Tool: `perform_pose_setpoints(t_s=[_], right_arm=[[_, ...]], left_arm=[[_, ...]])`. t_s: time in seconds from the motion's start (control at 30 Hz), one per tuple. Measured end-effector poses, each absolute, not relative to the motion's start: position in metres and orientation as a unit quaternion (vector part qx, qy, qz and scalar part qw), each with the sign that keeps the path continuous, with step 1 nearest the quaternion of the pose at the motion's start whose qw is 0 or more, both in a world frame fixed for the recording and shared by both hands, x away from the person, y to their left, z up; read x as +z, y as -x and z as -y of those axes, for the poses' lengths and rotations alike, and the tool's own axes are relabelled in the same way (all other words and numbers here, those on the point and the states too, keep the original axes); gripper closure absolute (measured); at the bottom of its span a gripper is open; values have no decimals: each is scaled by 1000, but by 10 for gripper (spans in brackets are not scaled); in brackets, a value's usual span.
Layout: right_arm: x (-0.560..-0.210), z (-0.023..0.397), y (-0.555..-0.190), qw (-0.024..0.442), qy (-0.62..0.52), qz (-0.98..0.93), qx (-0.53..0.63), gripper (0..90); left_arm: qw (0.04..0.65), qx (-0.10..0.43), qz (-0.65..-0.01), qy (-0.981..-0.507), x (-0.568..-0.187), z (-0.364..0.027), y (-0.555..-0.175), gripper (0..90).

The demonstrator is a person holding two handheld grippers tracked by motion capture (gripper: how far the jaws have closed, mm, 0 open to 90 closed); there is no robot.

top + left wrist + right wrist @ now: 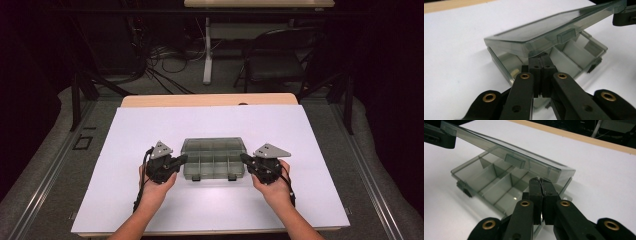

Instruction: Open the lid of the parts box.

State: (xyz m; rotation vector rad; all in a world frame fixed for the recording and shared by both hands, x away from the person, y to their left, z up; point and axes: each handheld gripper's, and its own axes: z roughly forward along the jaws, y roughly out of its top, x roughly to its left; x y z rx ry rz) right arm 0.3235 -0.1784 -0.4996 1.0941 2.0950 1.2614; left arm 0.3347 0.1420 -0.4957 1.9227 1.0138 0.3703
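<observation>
I'm looking down on a white mat [150, 130] with a smoky clear box [214, 159] sitting mid-table, between my two hands. My left hand [155, 187] is reaching in from below, angling its gripper [181, 160] toward the box's left end; my right hand [275, 187] is mirroring it, its gripper [245, 159] pointing at the right end. In both gripper views the jaws are pressed together, clenched, their tips tucked just under the raised lid [554, 30] at each end. The lid [509, 157] is tilting up over the divided tray [491, 185], which is resting on the mat.
</observation>
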Motion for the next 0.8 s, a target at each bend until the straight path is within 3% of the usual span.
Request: perform_pose_setpoints(t_s=[0.8], right_arm=[[-465,166,-380,239,-421,-740,467,879]], left_arm=[[469,161,-430,-755,-462,-136,-383,899]])
